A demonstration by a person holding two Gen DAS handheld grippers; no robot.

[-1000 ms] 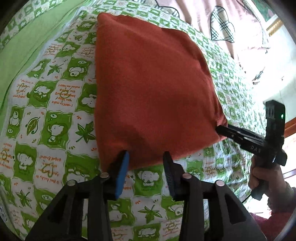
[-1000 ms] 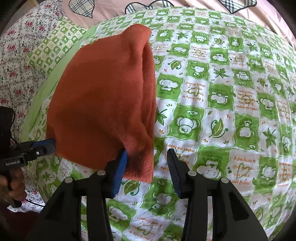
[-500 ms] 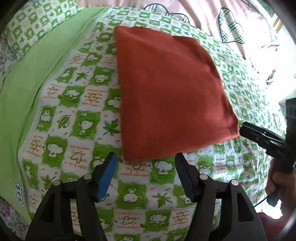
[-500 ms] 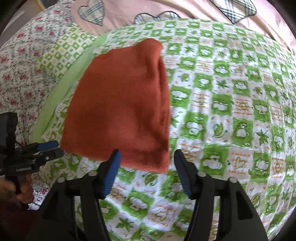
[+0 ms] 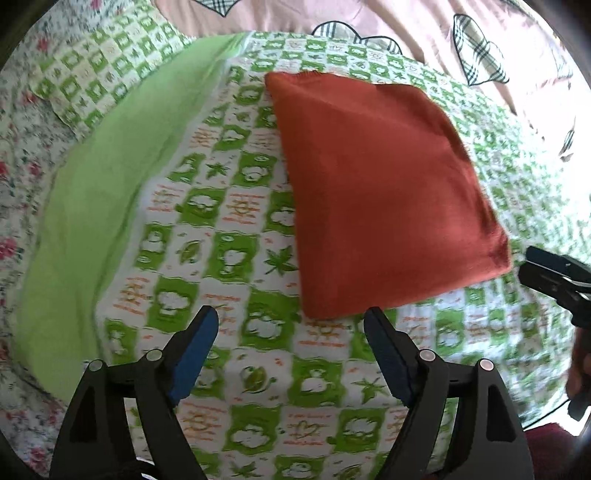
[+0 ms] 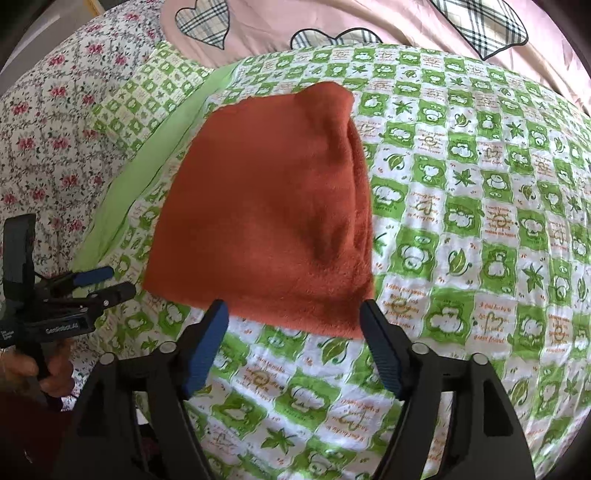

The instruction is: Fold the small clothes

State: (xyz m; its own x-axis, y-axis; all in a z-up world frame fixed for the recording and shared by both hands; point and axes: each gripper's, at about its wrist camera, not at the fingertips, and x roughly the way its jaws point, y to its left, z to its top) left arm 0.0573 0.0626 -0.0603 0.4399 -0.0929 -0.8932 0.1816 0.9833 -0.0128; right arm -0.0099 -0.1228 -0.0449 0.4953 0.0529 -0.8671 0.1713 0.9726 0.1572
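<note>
A rust-red folded cloth lies flat on the green-and-white checked bedsheet; it also shows in the right wrist view, with a thick folded edge on its right side. My left gripper is open and empty, just short of the cloth's near corner. My right gripper is open and empty, its fingers either side of the cloth's near edge, above it. The right gripper shows at the right edge of the left wrist view. The left gripper shows at the left of the right wrist view.
A plain green strip borders the sheet on the left. Floral fabric lies beyond it. A pink quilt with plaid hearts lies at the back. My hand holds the left gripper's handle.
Both grippers have opened wide and pulled back from the cloth's near edge. The cloth has been let go and now lies flat on the sheet.
</note>
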